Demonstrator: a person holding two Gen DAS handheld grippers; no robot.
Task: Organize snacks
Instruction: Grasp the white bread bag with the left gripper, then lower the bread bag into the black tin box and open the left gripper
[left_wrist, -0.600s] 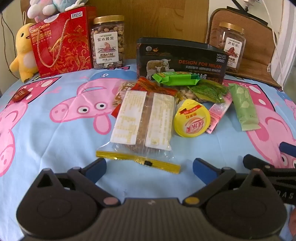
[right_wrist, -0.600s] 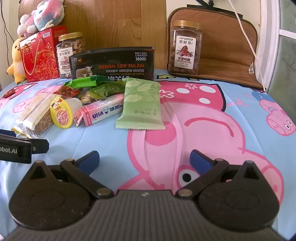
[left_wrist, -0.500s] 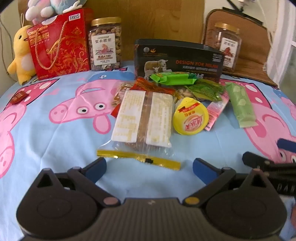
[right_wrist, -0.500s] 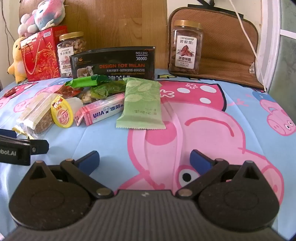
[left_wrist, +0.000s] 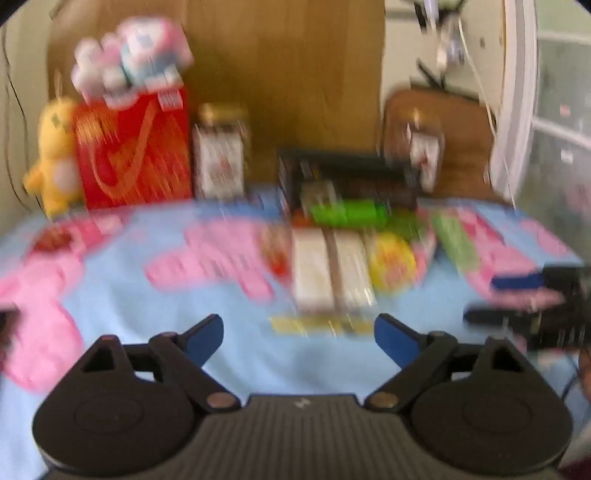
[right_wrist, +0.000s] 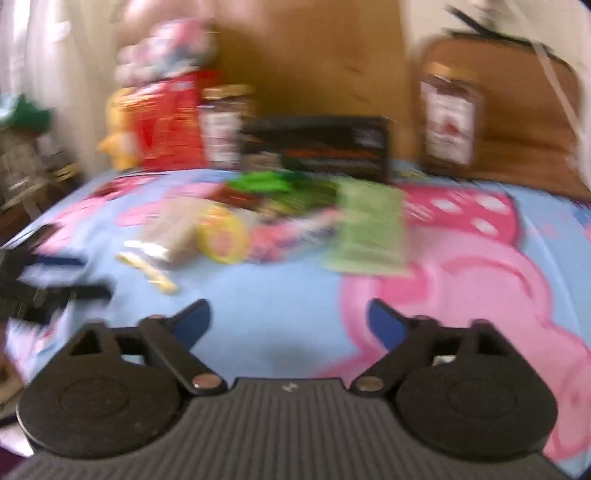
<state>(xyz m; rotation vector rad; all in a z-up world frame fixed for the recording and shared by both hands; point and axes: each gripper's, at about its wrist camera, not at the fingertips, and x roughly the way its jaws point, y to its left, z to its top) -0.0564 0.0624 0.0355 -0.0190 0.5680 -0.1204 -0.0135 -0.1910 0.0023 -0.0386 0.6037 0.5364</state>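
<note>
Both views are blurred by motion. A heap of snacks lies mid-table: a clear bag of white-labelled bars with a yellow zip strip, a round yellow-lidded cup, a bright green packet, a pale green wrapper, a pink bar. Behind them stands a dark box. My left gripper is open just short of the bag, nothing between its fingers. My right gripper is open over bare cloth in front of the heap. Each gripper shows at the other view's edge.
At the back stand a red gift box, a nut jar, a second jar against a brown cushion, and plush toys. The pink-pig tablecloth covers the table. A small dark red packet lies far left.
Both grippers have pulled back and tilted up from the table, so the snack heap sits farther away and more of the wall shows. The right view has also swung left. Nothing was picked up.
</note>
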